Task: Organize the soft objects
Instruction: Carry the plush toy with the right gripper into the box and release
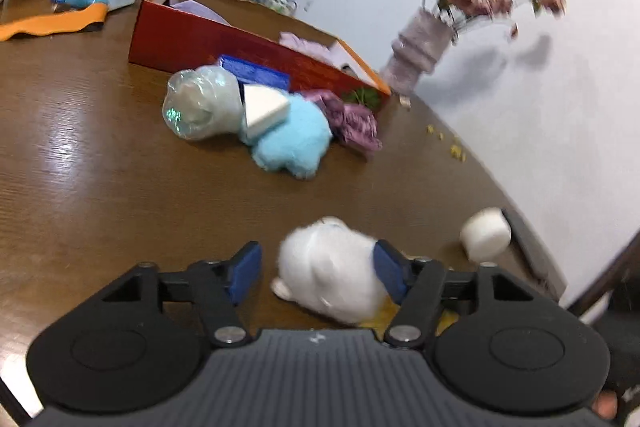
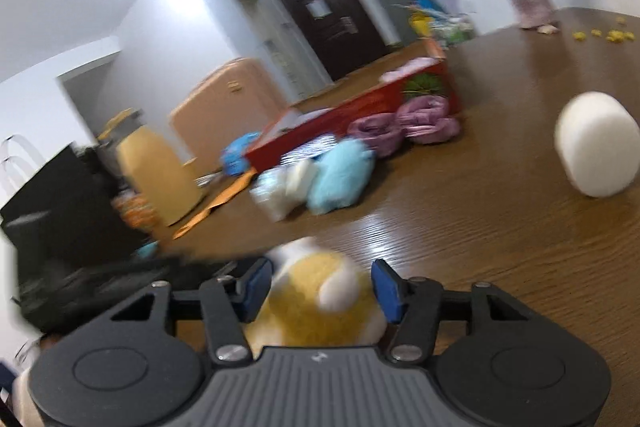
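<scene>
In the left wrist view a white plush toy (image 1: 332, 267) lies on the brown table (image 1: 100, 187) between the fingers of my left gripper (image 1: 318, 267). The right-hand pad touches it, while a strip of table shows at the left-hand pad, so this gripper is open. A bit of yellow shows under the toy. In the right wrist view my right gripper (image 2: 320, 285) is shut on a yellow and white plush toy (image 2: 316, 307) that fills the gap between both pads. I cannot tell whether the two views show the same toy.
A red open box (image 1: 248, 43) holds lilac cloth. In front of it lie a light blue plush (image 1: 292, 143), a white foam wedge (image 1: 264, 107), a bagged white item (image 1: 200, 103) and purple bundles (image 1: 352, 119). A white foam cylinder (image 2: 596, 143) and a flower vase (image 1: 420, 43) stand near the wall.
</scene>
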Demonstrator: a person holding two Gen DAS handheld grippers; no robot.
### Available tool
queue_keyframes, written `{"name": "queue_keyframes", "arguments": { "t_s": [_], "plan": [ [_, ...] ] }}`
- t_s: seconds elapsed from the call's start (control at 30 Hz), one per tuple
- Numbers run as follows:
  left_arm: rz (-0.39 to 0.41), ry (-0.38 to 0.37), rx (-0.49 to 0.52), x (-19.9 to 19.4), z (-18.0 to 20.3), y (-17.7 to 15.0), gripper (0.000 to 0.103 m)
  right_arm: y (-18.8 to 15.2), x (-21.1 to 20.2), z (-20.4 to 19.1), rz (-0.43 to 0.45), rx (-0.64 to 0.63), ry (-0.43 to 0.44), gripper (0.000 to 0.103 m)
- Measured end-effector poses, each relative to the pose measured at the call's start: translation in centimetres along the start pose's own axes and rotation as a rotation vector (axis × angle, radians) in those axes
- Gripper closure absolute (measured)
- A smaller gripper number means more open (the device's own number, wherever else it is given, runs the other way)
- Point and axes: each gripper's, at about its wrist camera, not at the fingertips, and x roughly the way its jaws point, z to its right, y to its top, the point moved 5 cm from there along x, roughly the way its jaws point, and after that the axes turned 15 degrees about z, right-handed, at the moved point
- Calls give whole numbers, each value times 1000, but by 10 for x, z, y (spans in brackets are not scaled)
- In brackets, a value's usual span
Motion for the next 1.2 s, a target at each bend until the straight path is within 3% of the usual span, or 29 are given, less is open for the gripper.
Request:
{"name": "queue_keyframes", "arguments": {
  "t_s": [0.03, 0.1, 0.27, 0.43, 0.5, 0.57, 0.6, 0.7, 0.8, 0.97, 1.1, 1.2],
  "plan": [
    [-2, -4, -23, 3, -1, 3, 48, -1, -3, -5, -4, -14, 29, 57],
    [19, -9, -27, 2, 1, 10, 47, -2, -6, -12, -15, -29, 54, 57],
    [79, -20, 46, -30, 9, 19, 35, 5, -10, -8, 27, -8, -10, 55],
    [65, 23, 19, -63, -11, 10, 29, 0, 0, -11, 12, 32, 9, 41],
    [36, 36, -35, -64, -22, 3, 29, -7, 10, -12, -10, 55, 11, 40],
    [0, 29, -110, -60, -32, -2, 33, -14, 19, -11, -30, 76, -7, 40],
    [-24, 10, -154, -58, -36, -4, 43, -16, 22, -9, -30, 103, -8, 41],
    [-93, -59, -297, -48, -45, -10, 52, -17, 26, -6, -32, 183, 23, 56],
    [-84, -73, -297, -40, -41, -3, 53, -12, 26, -8, -18, 153, 16, 56],
    [-4, -165, -197, -12, -7, 53, 52, 50, 38, -10, 85, 77, 39, 56],
    [56, -189, -139, 51, 16, 123, 53, 130, 84, -1, 132, 11, 54, 56],
    [28, -177, -94, 118, 24, 158, 53, 179, 137, 26, 119, 23, 42, 56]
  ]
}}
